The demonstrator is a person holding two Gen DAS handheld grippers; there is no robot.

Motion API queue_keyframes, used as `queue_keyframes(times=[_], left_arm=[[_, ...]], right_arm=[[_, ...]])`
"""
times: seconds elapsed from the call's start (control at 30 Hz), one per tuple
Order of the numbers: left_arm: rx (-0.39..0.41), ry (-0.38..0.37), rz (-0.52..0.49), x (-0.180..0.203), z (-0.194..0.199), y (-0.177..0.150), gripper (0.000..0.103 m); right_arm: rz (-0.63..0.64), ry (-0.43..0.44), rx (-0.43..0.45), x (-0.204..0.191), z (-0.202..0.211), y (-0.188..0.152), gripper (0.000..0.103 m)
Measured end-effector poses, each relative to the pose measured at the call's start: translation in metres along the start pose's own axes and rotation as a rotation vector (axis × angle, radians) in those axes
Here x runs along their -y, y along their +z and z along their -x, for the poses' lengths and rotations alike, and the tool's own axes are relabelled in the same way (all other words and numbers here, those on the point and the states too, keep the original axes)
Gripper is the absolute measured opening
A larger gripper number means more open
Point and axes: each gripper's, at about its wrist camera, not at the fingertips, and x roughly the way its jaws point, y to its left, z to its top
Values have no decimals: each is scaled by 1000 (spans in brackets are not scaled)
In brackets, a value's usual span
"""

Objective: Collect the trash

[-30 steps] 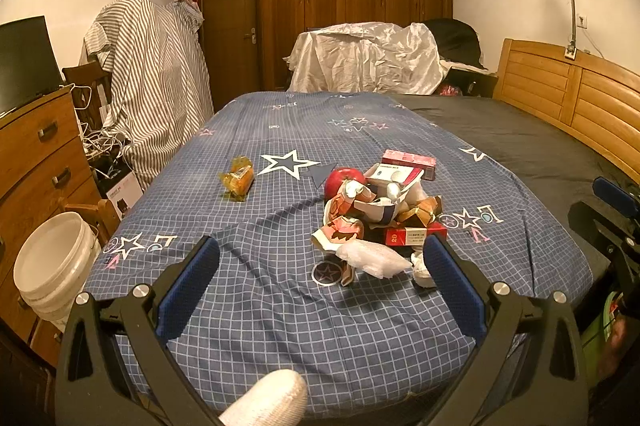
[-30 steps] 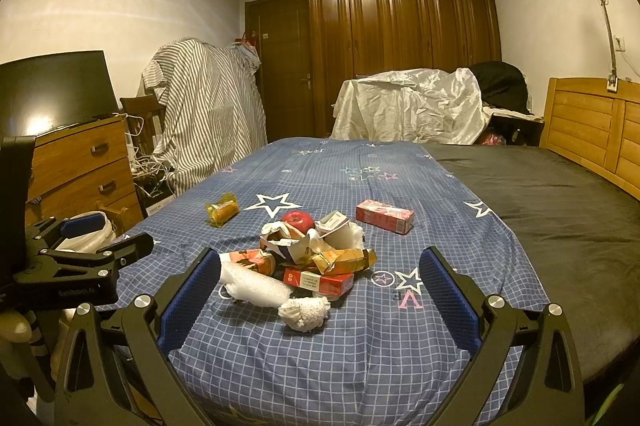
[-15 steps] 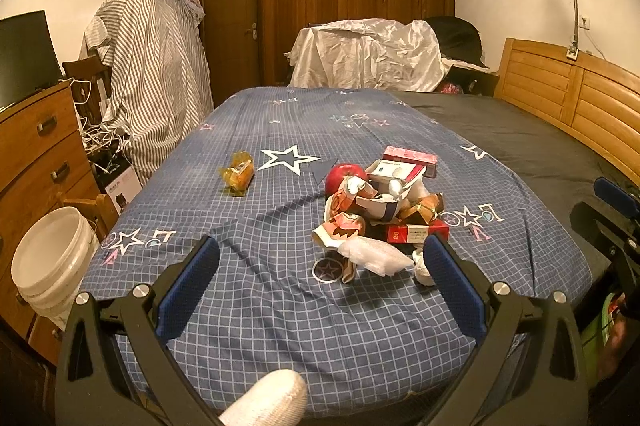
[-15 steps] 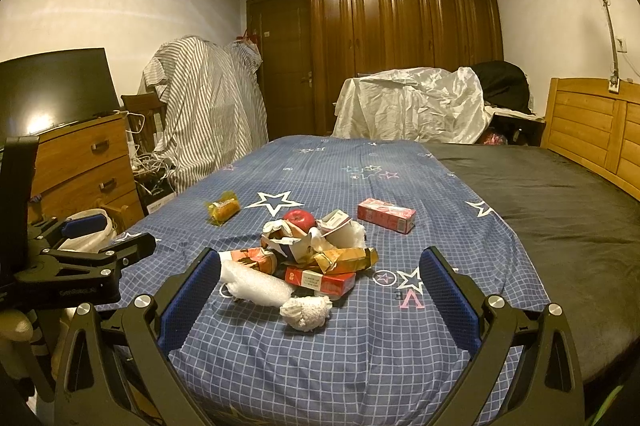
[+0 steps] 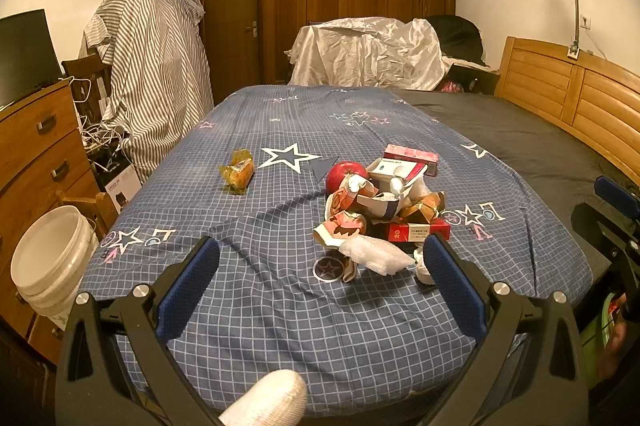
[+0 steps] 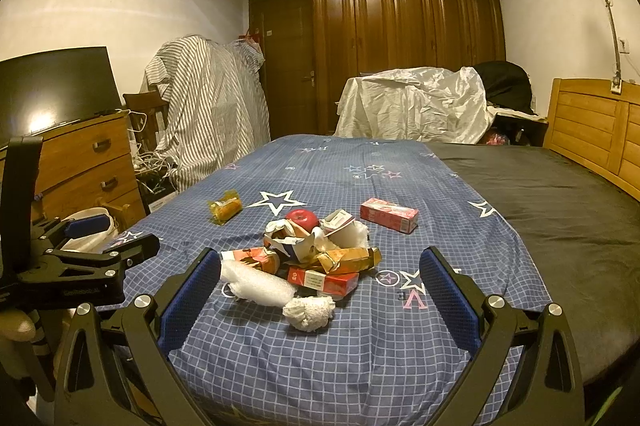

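Both grippers, left gripper [image 5: 320, 280] and right gripper [image 6: 320, 284], are hovering with jaws wide and empty. Trash pile [image 6: 316, 260] is lying on the bed [image 6: 400, 338]; advisable: approaching low, taking the loose tissue wad [image 6: 309, 312] first

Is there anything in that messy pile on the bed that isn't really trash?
Yes: a shiny red apple sits at the far edge of the heap of torn wrappers and crushed cartons. It looks whole and unbitten, so it seems odd among rubbish. A yellow wrapped snack also lies apart, alone on the checked blue bedsheet.
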Motion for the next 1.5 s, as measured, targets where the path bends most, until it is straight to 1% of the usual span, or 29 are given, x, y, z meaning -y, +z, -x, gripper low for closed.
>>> queue_keyframes(times=[0.07, 0.1, 0.13, 0.2, 0.3, 0.33, 0.37, 0.4, 0.47, 0.57, 0.6, 0.67, 0.77, 0.87, 0.9, 0.97, 1.0, 1.03, 1.07, 1.1, 1.13, 1.2, 1.23, 1.3, 1.37, 1.43, 1.5], left_arm=[[-12, 12, -3, -1, -5, -1, 98], [-22, 5, -1, -2, -7, -2, 98], [-38, -5, -1, -4, -12, -4, 98], [-72, 0, -21, -5, -20, -8, 98], [-142, 4, -57, -8, -39, -17, 98], [-185, -7, -72, -10, -51, -21, 98], [-211, -27, -79, -10, -58, -23, 98], [-258, -75, -99, -11, -70, -27, 98], [-315, -123, -131, -11, -89, -32, 98], [-339, -152, -159, -12, -109, -33, 97], [-344, -177, -148, -15, -114, -31, 94], [-357, -223, -123, -19, -122, -25, 90], [-334, -268, -104, -21, -125, -13, 90], [-315, -310, -121, -16, -125, -6, 90], [-312, -319, -129, -13, -126, -4, 90], [-313, -342, -144, -7, -129, 0, 90], [-316, -355, -155, -2, -131, 2, 90], [-317, -360, -172, 3, -134, 3, 90], [-319, -364, -187, 7, -136, 4, 90], [-327, -376, -214, 15, -140, 5, 90], [-334, -385, -235, 20, -146, 4, 90], [-364, -400, -272, 33, -157, 1, 90], [-389, -412, -287, 39, -162, -3, 90], [-408, -425, -310, 46, -166, -11, 90], [-422, -481, -315, 54, -162, -17, 90], [-423, -539, -329, 63, -147, -23, 88], [-423, -569, -340, 68, -136, -29, 87]], right_arm=[[2, 2, -4, 0, -1, 0, 99], [2, 2, -6, 1, -2, 0, 99], [1, 3, -12, 2, -3, -1, 99], [-1, 7, -24, 5, -7, -4, 99], [-7, 19, -54, 9, -18, -11, 99], [-8, 24, -64, 9, -22, -13, 99], [-9, 33, -78, 10, -27, -16, 99], [-8, 47, -94, 11, -33, -20, 99], [2, 75, -131, 12, -48, -26, 99], [22, 143, -215, 13, -80, -39, 99], [32, 167, -250, 13, -95, -44, 99], [34, 193, -311, 14, -121, -54, 99], [10, 235, -377, 19, -158, -65, 97], [-16, 269, -426, 20, -195, -72, 96], [-27, 282, -442, 21, -208, -75, 94], [-38, 291, -472, 20, -222, -78, 80], [-41, 293, -485, 20, -228, -81, 67], [-48, 300, -493, 22, -231, -84, 59], [-54, 304, -492, 24, -233, -86, 56], [-59, 307, -490, 26, -233, -87, 50], [-62, 311, -489, 30, -231, -88, 48], [-42, 299, -484, 38, -221, -87, 46], [-26, 291, -485, 45, -215, -86, 46], [-10, 273, -491, 61, -204, -84, 46], [5, 246, -503, 80, -194, -82, 46], [7, 219, -519, 99, -186, -83, 46], [-3, 207, -531, 114, -182, -85, 46]])
